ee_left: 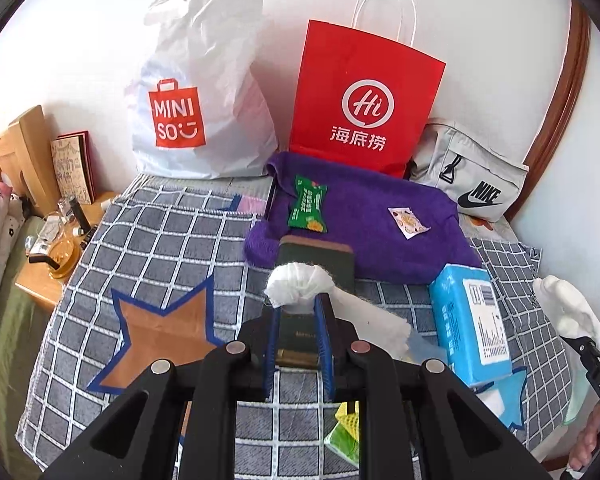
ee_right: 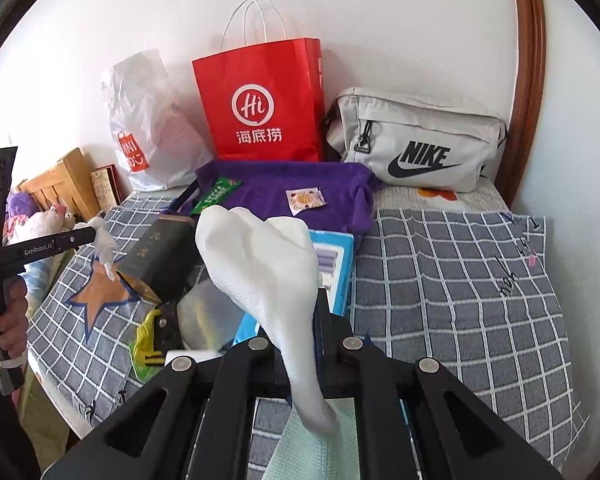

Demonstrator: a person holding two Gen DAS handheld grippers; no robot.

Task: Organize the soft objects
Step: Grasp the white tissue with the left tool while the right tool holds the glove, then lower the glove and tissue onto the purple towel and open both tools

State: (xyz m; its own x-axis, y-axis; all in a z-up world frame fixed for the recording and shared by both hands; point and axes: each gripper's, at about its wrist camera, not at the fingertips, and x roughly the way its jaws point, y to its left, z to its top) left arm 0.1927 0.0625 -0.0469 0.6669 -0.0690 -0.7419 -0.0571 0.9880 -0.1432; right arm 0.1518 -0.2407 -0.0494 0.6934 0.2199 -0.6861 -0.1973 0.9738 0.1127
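1. Surface: bed under grey checked blanket (ee_left: 152, 240), against white wall (ee_left: 80, 40).
2. Along wall: MINISO bag (ee_left: 200, 112), red paper bag (ee_left: 364, 96), Nike pouch (ee_right: 416, 140).
3. Left gripper (ee_left: 298, 304): clamped on white cloth (ee_left: 296, 284), raised above blanket.
4. Right gripper (ee_right: 296, 320): clamped on white sock (ee_right: 260, 248), raised.

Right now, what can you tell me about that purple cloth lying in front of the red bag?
The purple cloth looks like a soft, fuzzy towel, rumpled at its edges, lying flat on the checked bedspread. Its far edge reaches the red paper bag. A green snack packet and a small patterned sachet lie on it, and a dark green box overlaps its near edge.
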